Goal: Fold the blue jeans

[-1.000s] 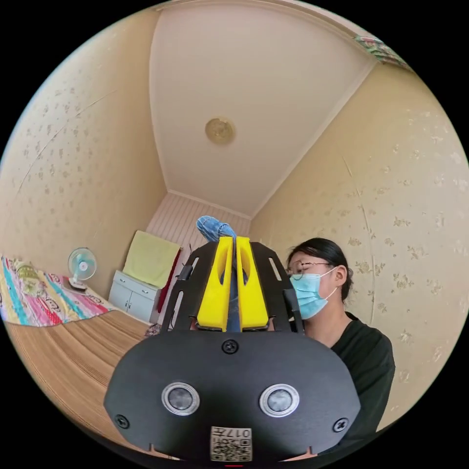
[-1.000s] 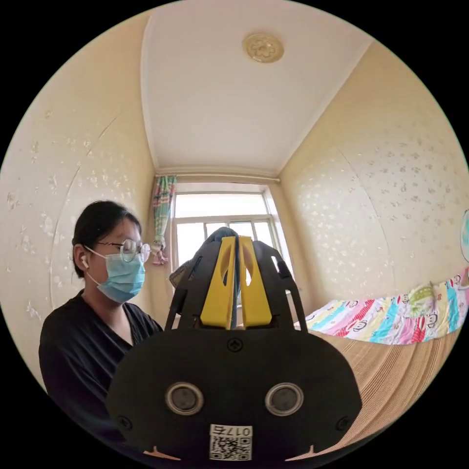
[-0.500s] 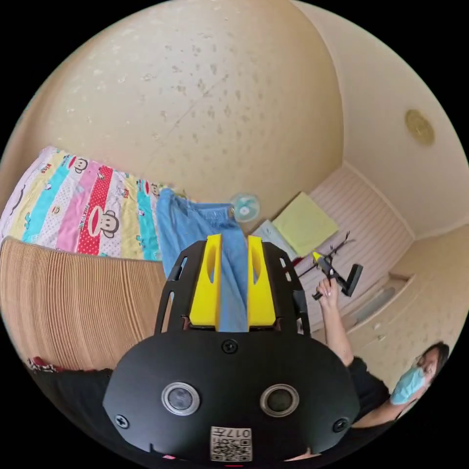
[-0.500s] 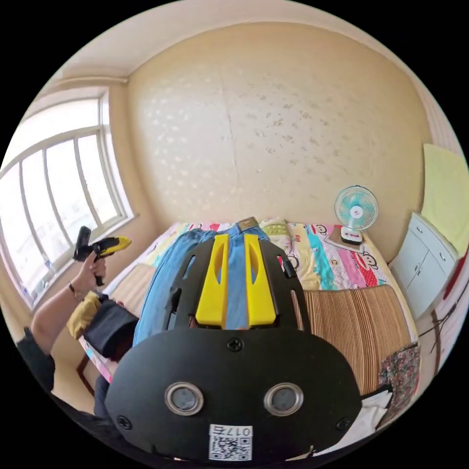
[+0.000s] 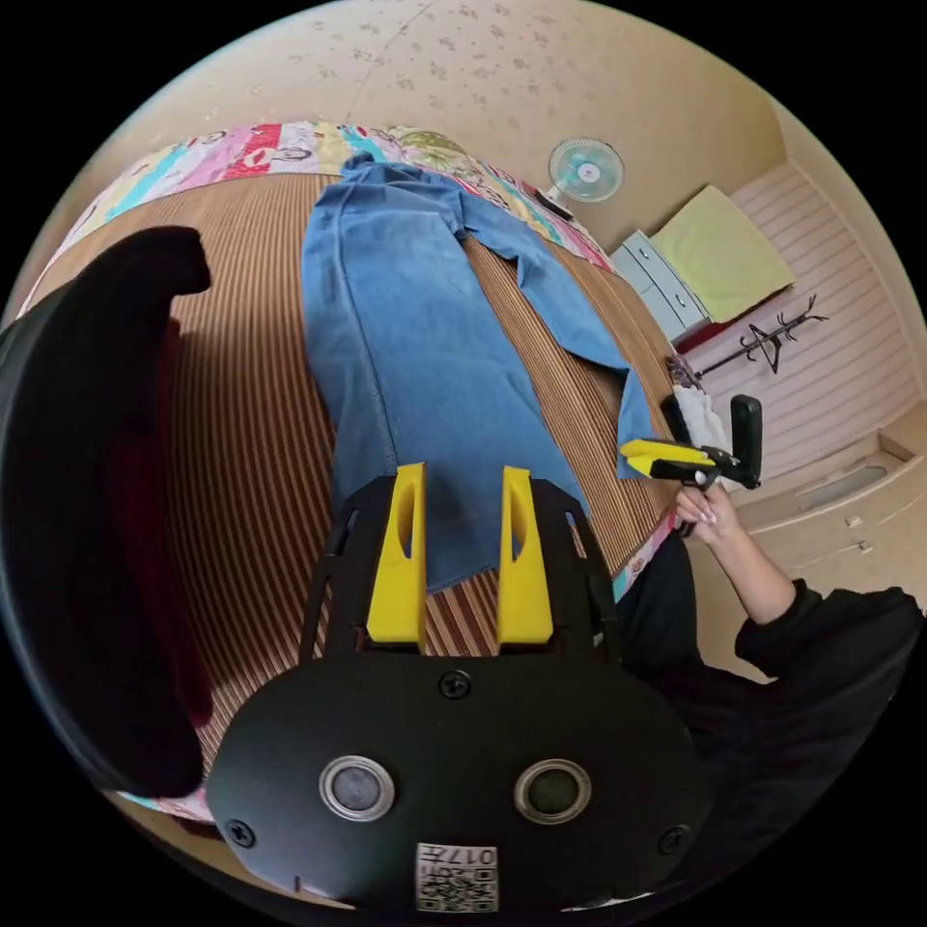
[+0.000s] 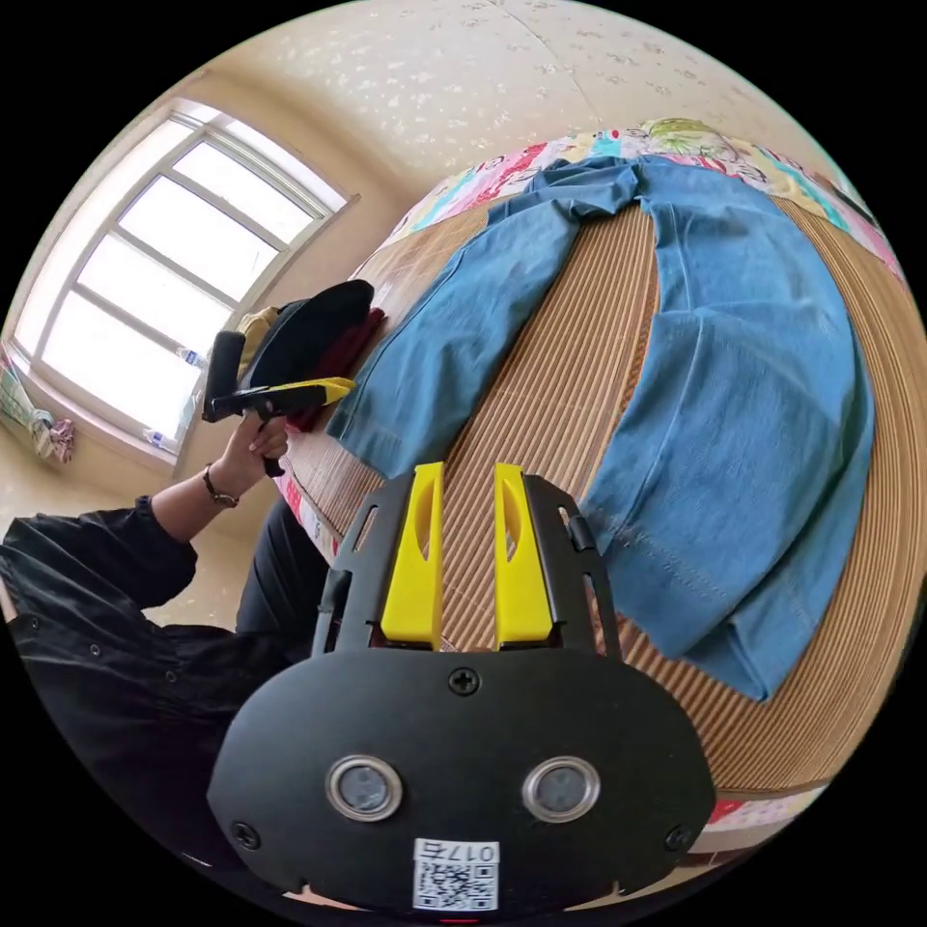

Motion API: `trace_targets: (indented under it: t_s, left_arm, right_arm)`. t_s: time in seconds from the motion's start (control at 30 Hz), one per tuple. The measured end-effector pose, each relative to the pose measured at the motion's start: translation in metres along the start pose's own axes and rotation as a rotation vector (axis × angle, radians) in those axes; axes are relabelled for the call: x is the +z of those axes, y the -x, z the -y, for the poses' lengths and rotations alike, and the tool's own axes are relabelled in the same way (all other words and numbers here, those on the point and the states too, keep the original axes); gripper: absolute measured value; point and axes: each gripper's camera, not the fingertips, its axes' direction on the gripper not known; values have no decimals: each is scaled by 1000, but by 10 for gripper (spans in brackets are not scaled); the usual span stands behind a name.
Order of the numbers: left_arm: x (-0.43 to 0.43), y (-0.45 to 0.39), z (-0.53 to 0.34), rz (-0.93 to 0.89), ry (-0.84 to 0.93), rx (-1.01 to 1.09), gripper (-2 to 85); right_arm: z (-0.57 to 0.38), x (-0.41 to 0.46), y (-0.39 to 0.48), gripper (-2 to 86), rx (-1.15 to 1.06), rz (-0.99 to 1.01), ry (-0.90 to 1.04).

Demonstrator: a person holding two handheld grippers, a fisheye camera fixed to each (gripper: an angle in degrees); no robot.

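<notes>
1. Blue jeans (image 5: 415,338) spread flat on the bed's striped woven mat (image 5: 241,406), legs splayed apart; in the left gripper view, running from 12 o'clock down toward centre, one leg branching off toward 3 o'clock.
2. Left gripper (image 5: 462,483) open, yellow jaws parted, hovering over the near hem of the broad leg; nothing held between them.
3. Seen in the right gripper view: jeans (image 6: 734,386) filling the 1 to 4 o'clock area, the other leg stretching toward 9 o'clock, bare mat (image 6: 570,386) between the two legs.
4. Right gripper (image 6: 468,483) open as well, jaws apart above bare mat between the two leg ends, holding nothing.
5. Same right gripper visible in the left gripper view at 3 o'clock (image 5: 642,454), held in a hand (image 5: 703,502) just beside the end of the far leg.
6. Left gripper also visible in the right gripper view at 9 o'clock (image 6: 338,388), held in a hand (image 6: 259,439), near a pile of dark clothes (image 6: 309,333) at the mat's edge.
7. Colourful cartoon bedsheet (image 5: 241,145) beyond the mat at 11 o'clock in the left gripper view; small fan (image 5: 584,171) at 1 o'clock; window (image 6: 164,270) at 10 o'clock in the right gripper view.
</notes>
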Motion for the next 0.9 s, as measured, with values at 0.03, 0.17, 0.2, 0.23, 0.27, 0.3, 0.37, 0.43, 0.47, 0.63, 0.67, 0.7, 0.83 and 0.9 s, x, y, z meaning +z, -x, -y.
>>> trace_targets:
  t_s: [0.03, 0.17, 0.2, 0.23, 0.27, 0.3, 0.37, 0.43, 0.47, 0.63, 0.67, 0.7, 0.83, 0.9]
  left_arm:
    - [-14, 3, -15, 64, -65, -34, 115]
    - [-49, 21, -47, 176, -226, -138, 115]
    - [-49, 31, -50, 173, -201, -168, 114]
    - [-42, 44, -53, 141, -149, -225, 113]
    - [-39, 50, -55, 115, -127, -254, 113]
    - [-33, 58, -61, 54, -92, -284, 110]
    - [-26, 62, -69, 28, -44, -277, 94]
    - [-31, 62, -77, 106, 3, -203, 33]
    - [-35, 62, -78, 104, 10, -176, 30]
    - [-106, 86, -106, -355, 20, -47, -4]
    - [-118, 94, -114, -477, -12, -43, -5]
    - [-140, 112, -135, -713, -109, -42, -7]
    - [-161, 186, -222, -909, -258, -257, -9]
    - [-153, 206, -249, -697, -109, -382, -9]
  right_arm:
    - [-4, 10, 4, 83, 24, 10, -6]
    - [0, 48, 14, 89, 102, 13, 13]
    - [0, 52, 15, 90, 120, -4, 7]
    - [-1, 55, 17, 85, 152, -29, -38]
    - [-1, 57, 16, 80, 186, -27, -70]
    - [-1, 57, 16, 77, 205, -22, -78]
    - [0, 58, 13, 60, 238, 40, -54]
    - [-2, 59, 14, 39, 235, 67, -7]
    - [-7, 56, 17, 32, 229, 46, 7]
    - [-45, -1, 43, 17, 39, 192, -28]
    - [-58, -20, 47, 15, -10, 260, -39]
    - [-66, -30, 49, 15, -33, 284, -49]
    - [-122, -70, 48, 12, -115, 317, -92]
    - [-136, -57, 31, 12, -5, 248, 26]
